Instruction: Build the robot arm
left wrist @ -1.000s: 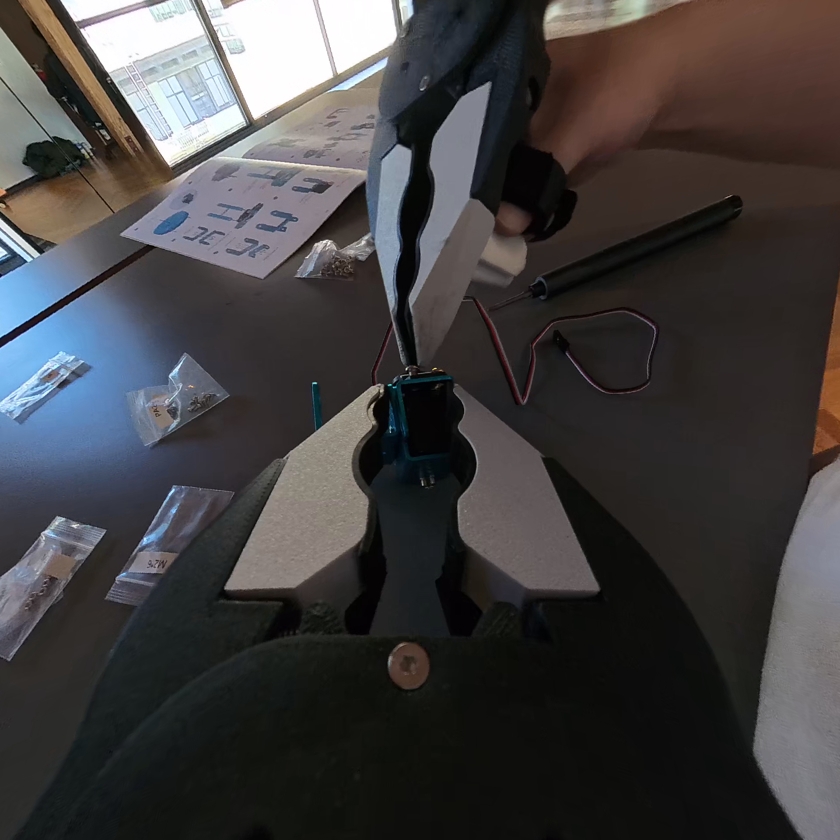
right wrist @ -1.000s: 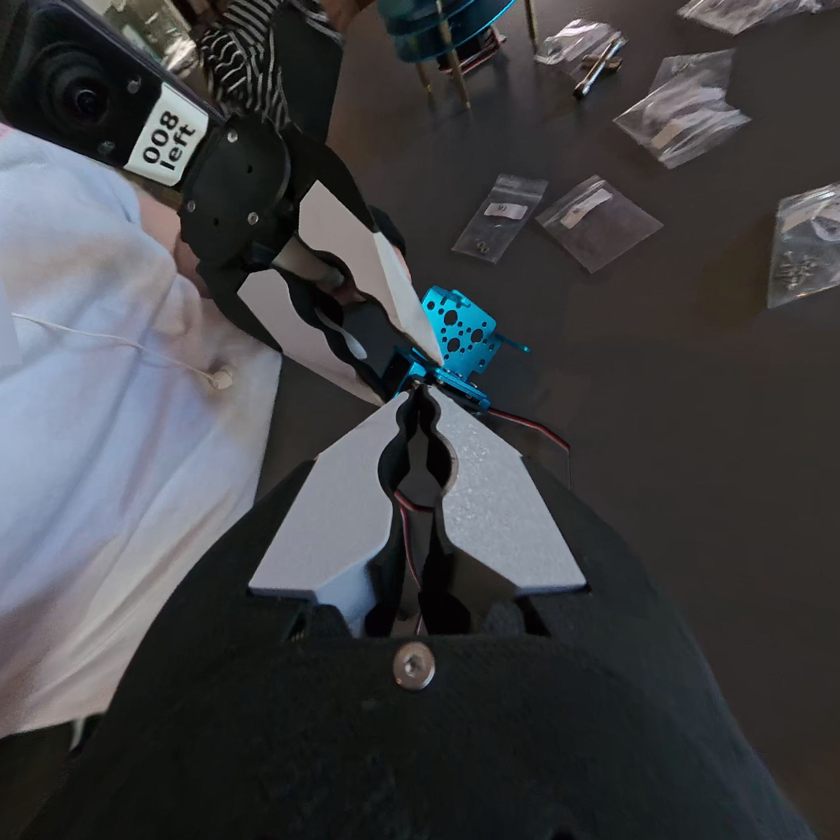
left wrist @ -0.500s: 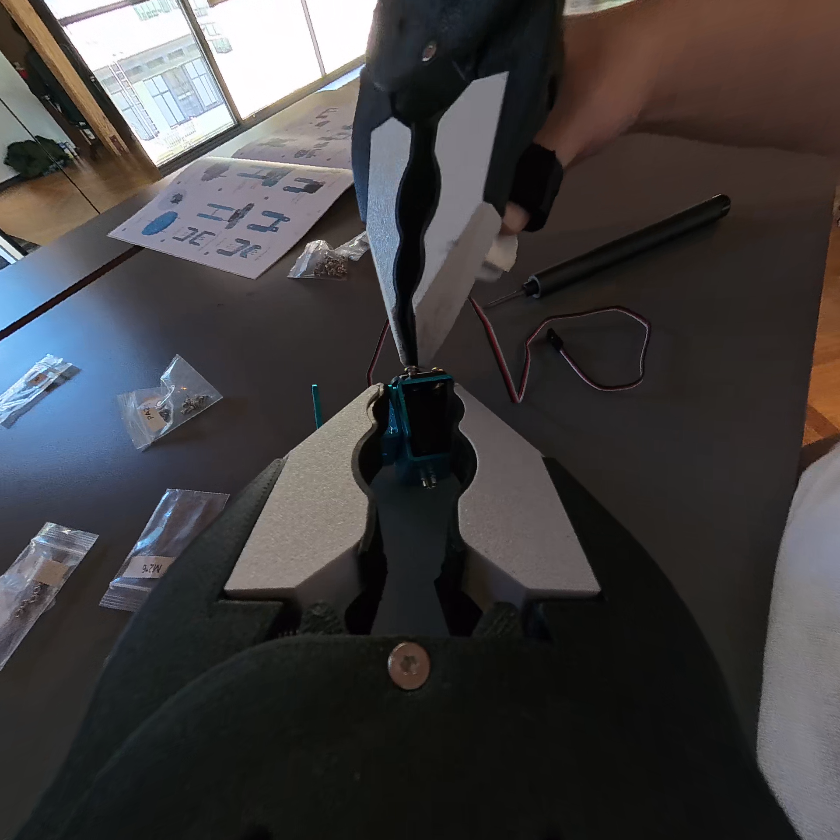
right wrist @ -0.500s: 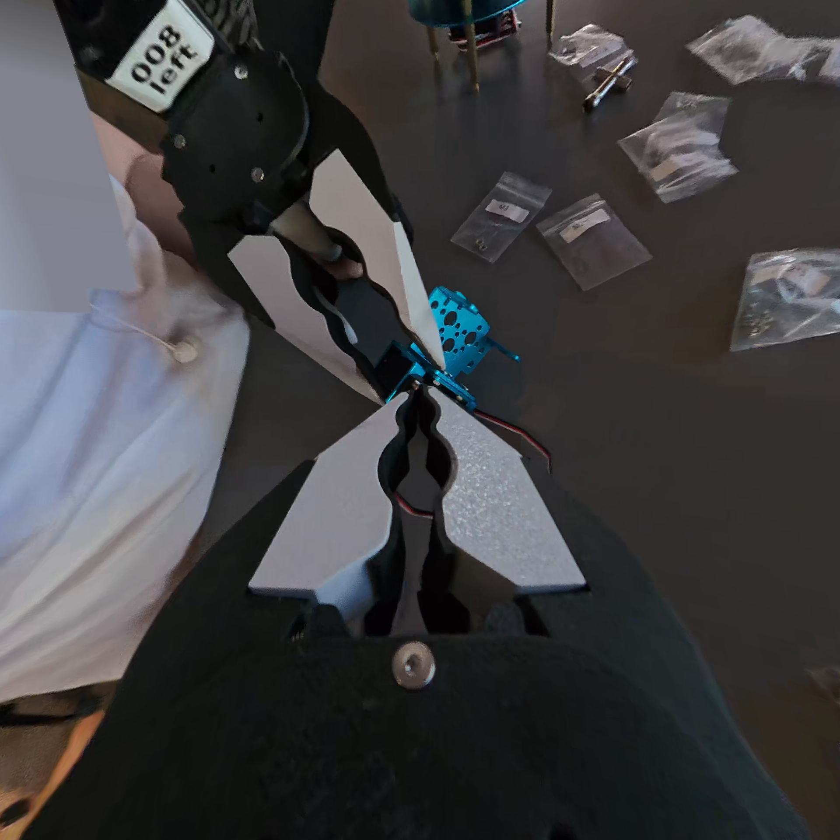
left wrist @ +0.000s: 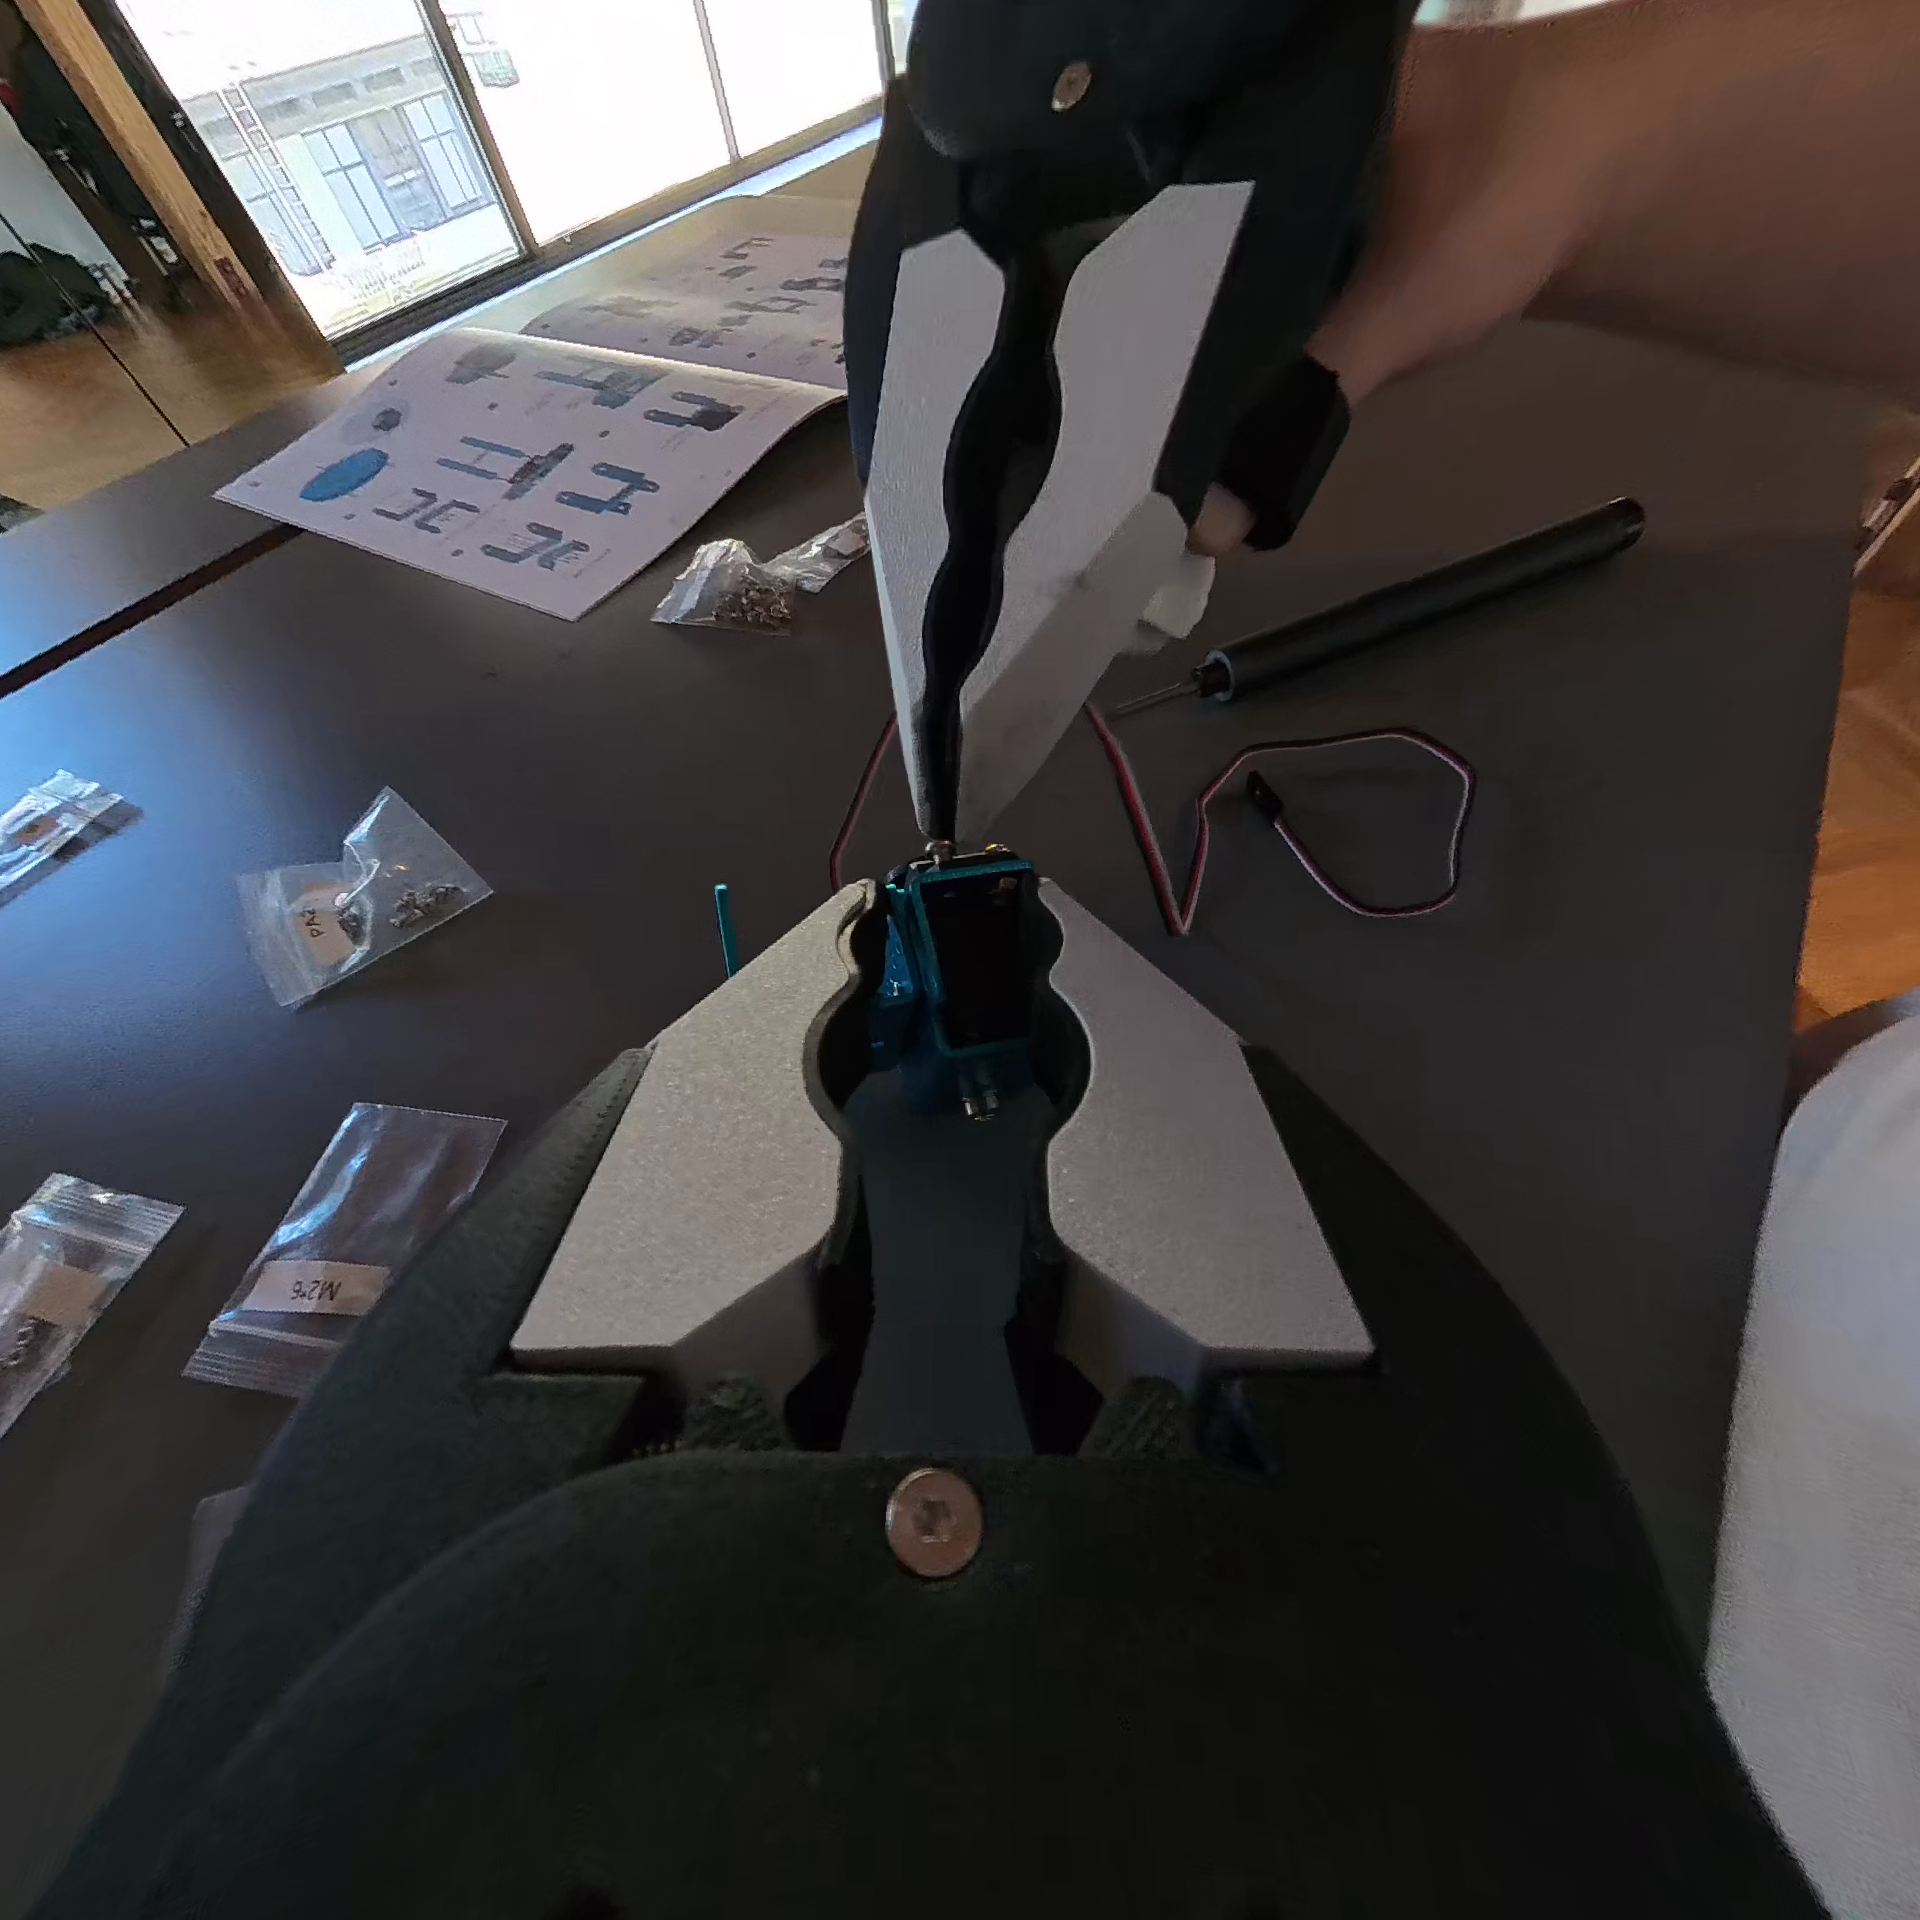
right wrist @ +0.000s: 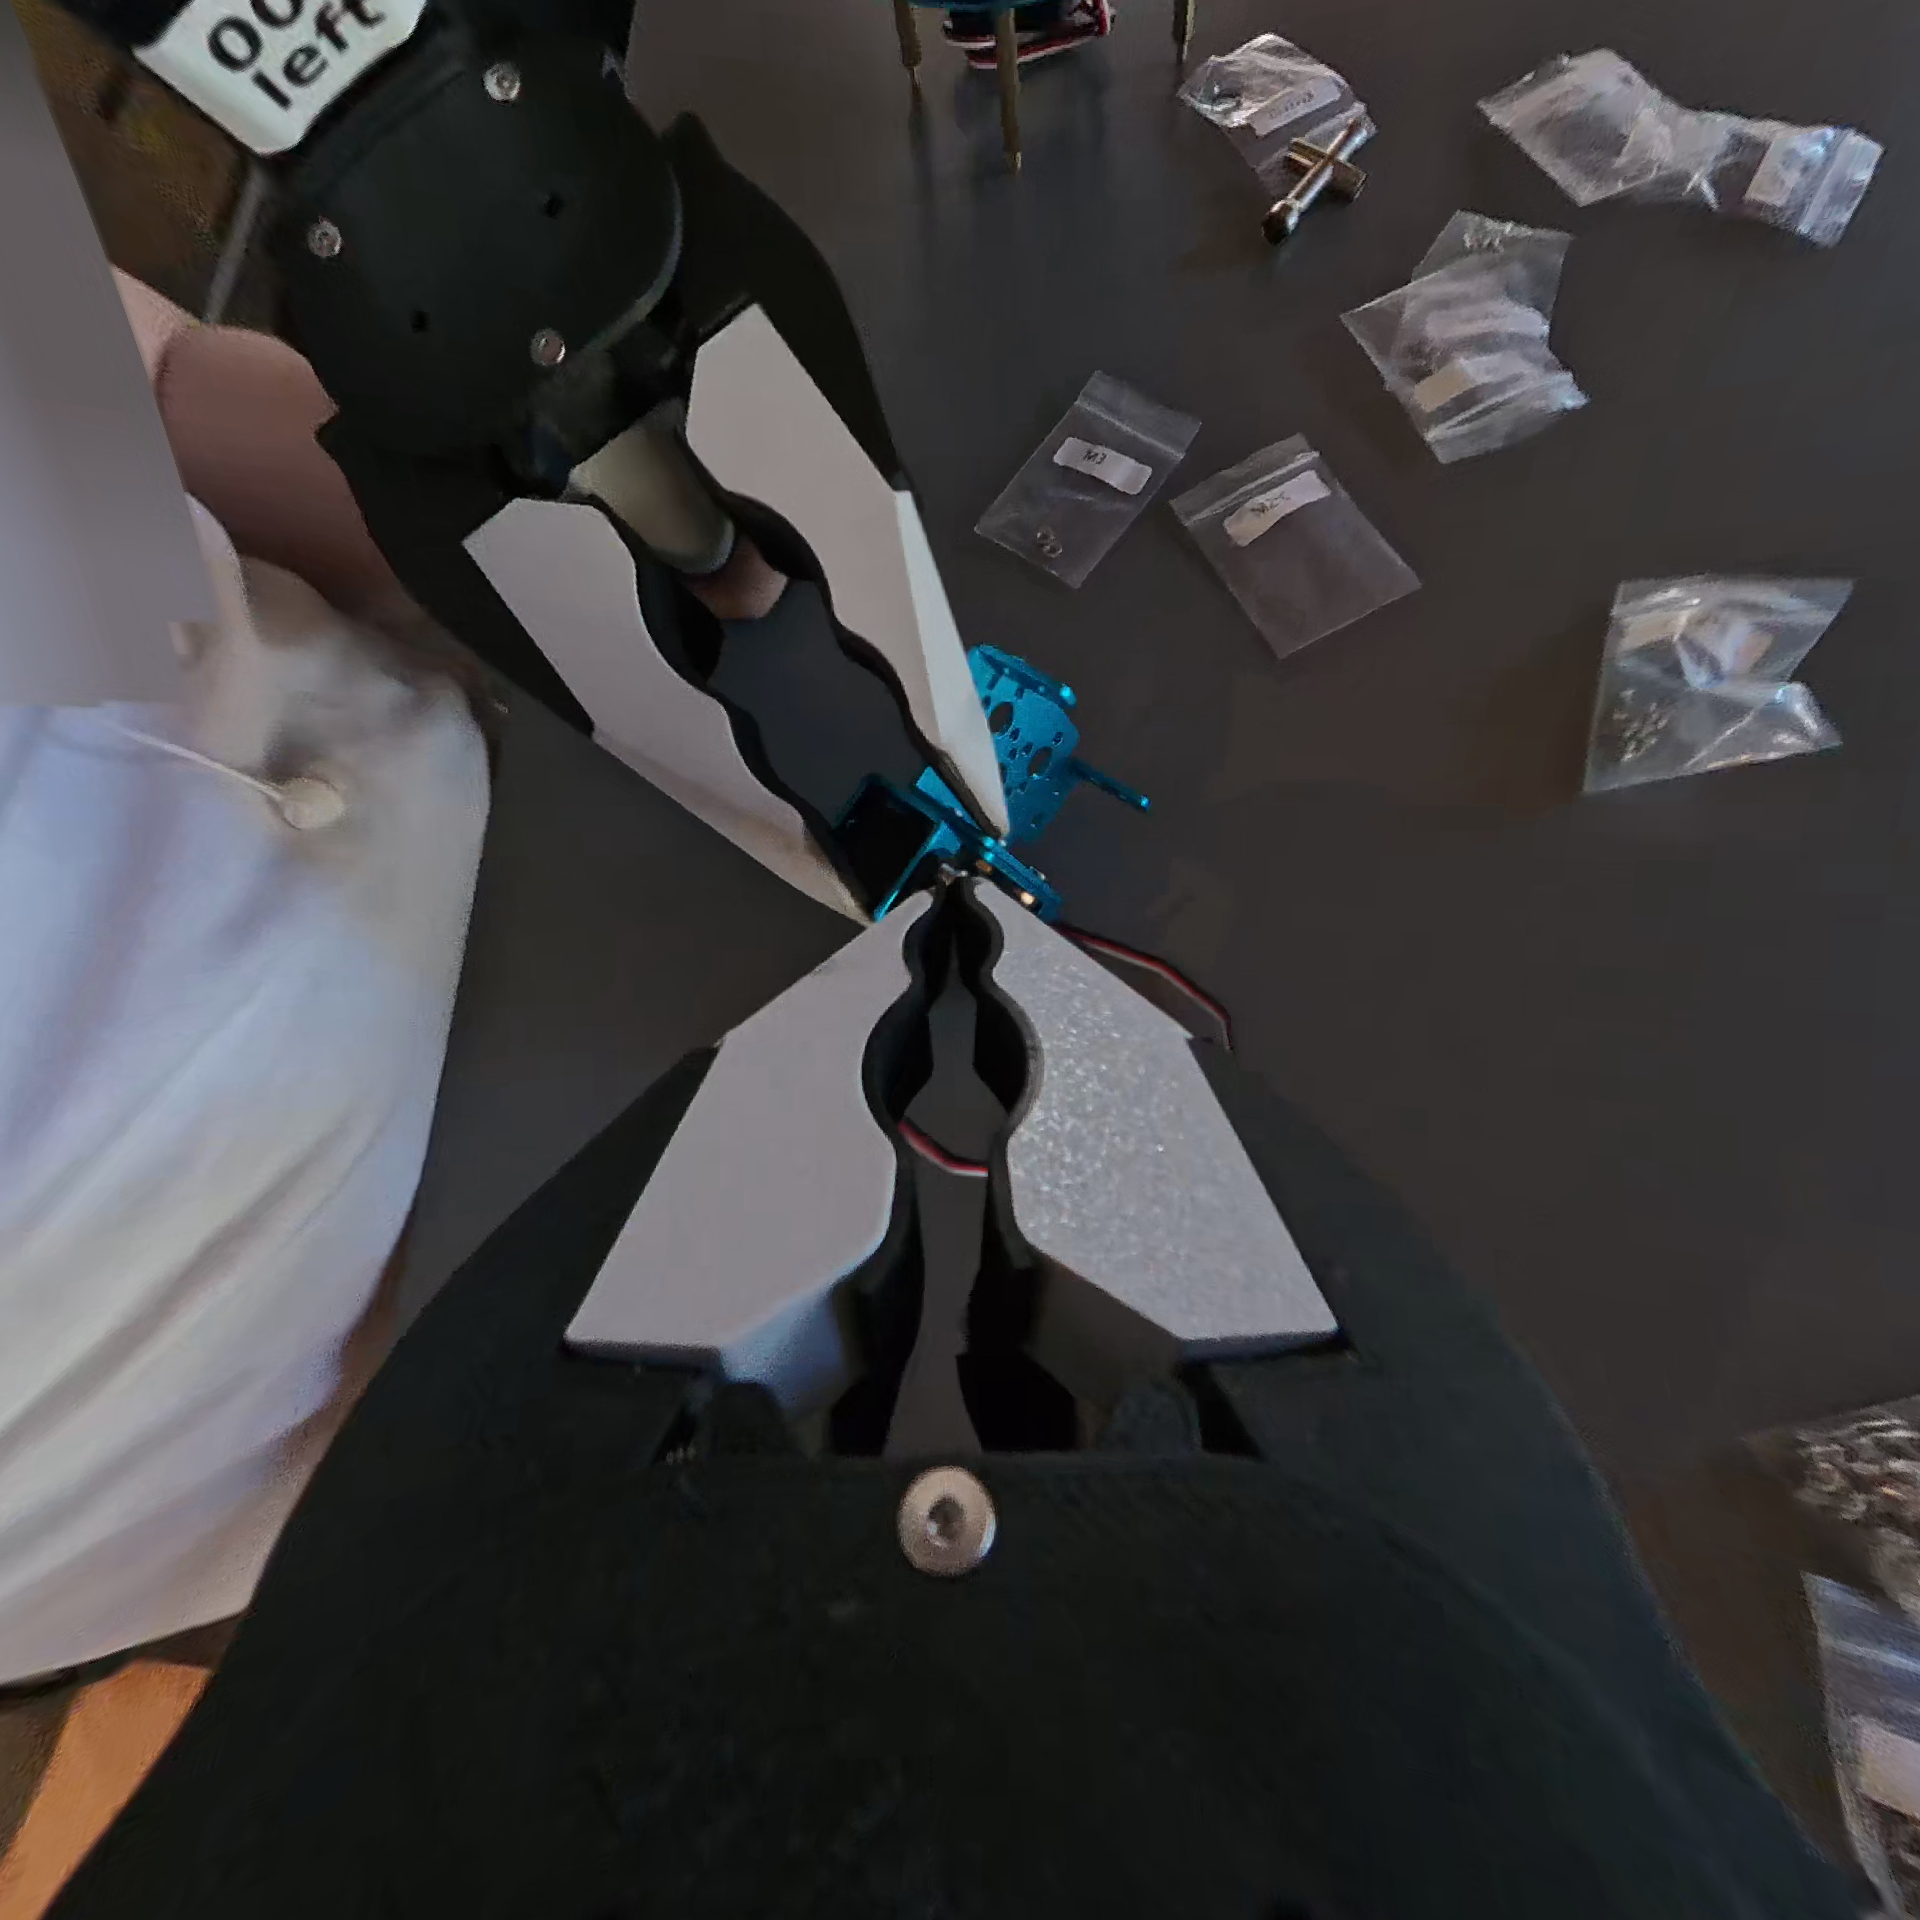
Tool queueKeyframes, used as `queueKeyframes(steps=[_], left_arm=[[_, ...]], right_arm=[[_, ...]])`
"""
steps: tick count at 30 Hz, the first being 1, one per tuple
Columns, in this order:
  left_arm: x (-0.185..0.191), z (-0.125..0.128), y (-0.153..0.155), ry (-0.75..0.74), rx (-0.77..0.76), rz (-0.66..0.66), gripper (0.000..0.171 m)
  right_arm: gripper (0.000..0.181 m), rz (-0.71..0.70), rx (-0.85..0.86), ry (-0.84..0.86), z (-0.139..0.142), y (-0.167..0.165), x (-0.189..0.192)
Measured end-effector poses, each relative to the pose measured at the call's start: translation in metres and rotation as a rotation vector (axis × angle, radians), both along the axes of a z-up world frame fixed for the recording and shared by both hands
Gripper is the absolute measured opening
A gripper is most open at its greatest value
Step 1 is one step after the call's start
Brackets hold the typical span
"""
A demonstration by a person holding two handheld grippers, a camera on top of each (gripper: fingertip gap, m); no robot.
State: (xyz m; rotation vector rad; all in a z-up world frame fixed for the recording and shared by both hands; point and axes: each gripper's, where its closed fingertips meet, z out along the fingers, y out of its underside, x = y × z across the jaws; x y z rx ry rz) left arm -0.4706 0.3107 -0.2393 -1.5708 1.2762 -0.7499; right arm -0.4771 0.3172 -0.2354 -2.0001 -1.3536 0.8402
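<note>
My left gripper (left wrist: 951,904) is shut on a blue metal bracket (left wrist: 914,997) that carries a black servo (left wrist: 982,977), held just above the dark table (left wrist: 582,790). My right gripper (right wrist: 951,899) comes down from above with its tips (left wrist: 940,831) at the bracket's top edge, pinched on a small metal screw (left wrist: 941,850). The right wrist view shows the left gripper (right wrist: 930,862) clamping the perforated blue bracket (right wrist: 1023,727). The servo's red, white and black wire (left wrist: 1351,894) lies looped on the table.
A black screwdriver (left wrist: 1423,603) lies at the far right. An open instruction booklet (left wrist: 540,457) lies at the back. Several small parts bags (left wrist: 353,914) (right wrist: 1086,473) are scattered around. A blue assembly on brass standoffs (right wrist: 1008,104) stands farther off. A person's white garment (right wrist: 187,1039) is close by. Less than 4 cm separates the two grippers' tips.
The right gripper has tilted more upright over the bracket, its tips staying at the top edge. The left gripper keeps its hold; both cameras have shifted slightly.
</note>
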Motion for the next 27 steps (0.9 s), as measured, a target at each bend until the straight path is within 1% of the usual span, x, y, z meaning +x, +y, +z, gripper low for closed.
queueKeyframes(steps=[2,3,4,6,7,9,11,12,15,19,22,24,25,26,27], left_arm=[[0.000,0.004,-0.007,-0.031,-0.035,-0.034,0.038],[-0.001,0.008,-0.010,-0.059,-0.057,-0.042,0.042],[-0.005,0.013,-0.013,-0.091,-0.075,-0.056,0.046],[-0.017,0.021,-0.017,-0.126,-0.085,-0.083,0.049],[-0.025,0.024,-0.019,-0.130,-0.071,-0.099,0.049],[-0.040,0.022,-0.015,-0.079,-0.006,-0.122,0.053],[-0.049,0.011,-0.005,0.026,0.060,-0.142,0.064],[-0.050,0.007,-0.001,0.061,0.086,-0.166,0.069],[-0.045,0.004,0.010,0.116,0.130,-0.236,0.068],[-0.036,0.011,0.015,0.087,0.062,-0.378,0.055],[-0.032,0.010,0.017,0.116,0.062,-0.491,0.054],[-0.028,0.002,0.016,0.147,0.041,-0.564,0.056],[-0.025,-0.004,0.016,0.169,0.020,-0.589,0.055],[-0.024,-0.009,0.015,0.181,-0.009,-0.619,0.054],[-0.023,-0.011,0.013,0.176,-0.044,-0.647,0.048]], right_arm=[[0.003,-0.027,0.002,0.006,-0.001,0.002,0.003],[0.011,-0.047,0.023,0.018,0.000,0.004,0.004],[0.012,-0.057,0.029,0.042,0.002,0.004,0.004],[0.013,-0.067,0.008,0.100,0.007,-0.002,0.004],[0.016,-0.080,0.004,0.112,0.007,-0.004,0.006],[0.030,-0.122,0.025,0.132,0.006,-0.005,0.010],[0.050,-0.161,0.055,0.184,0.009,-0.010,0.007],[0.056,-0.181,0.083,0.200,0.010,-0.012,0.004],[0.068,-0.286,0.221,0.158,0.004,-0.014,0.000],[0.067,-0.464,0.397,0.079,-0.001,-0.017,-0.010],[0.062,-0.572,0.464,0.024,-0.012,-0.012,-0.015],[0.053,-0.631,0.497,-0.032,-0.016,-0.003,-0.011],[0.047,-0.629,0.512,-0.045,-0.016,-0.001,-0.012],[0.048,-0.625,0.505,-0.051,-0.017,0.001,-0.013],[0.047,-0.617,0.494,-0.045,-0.016,0.003,-0.013]])
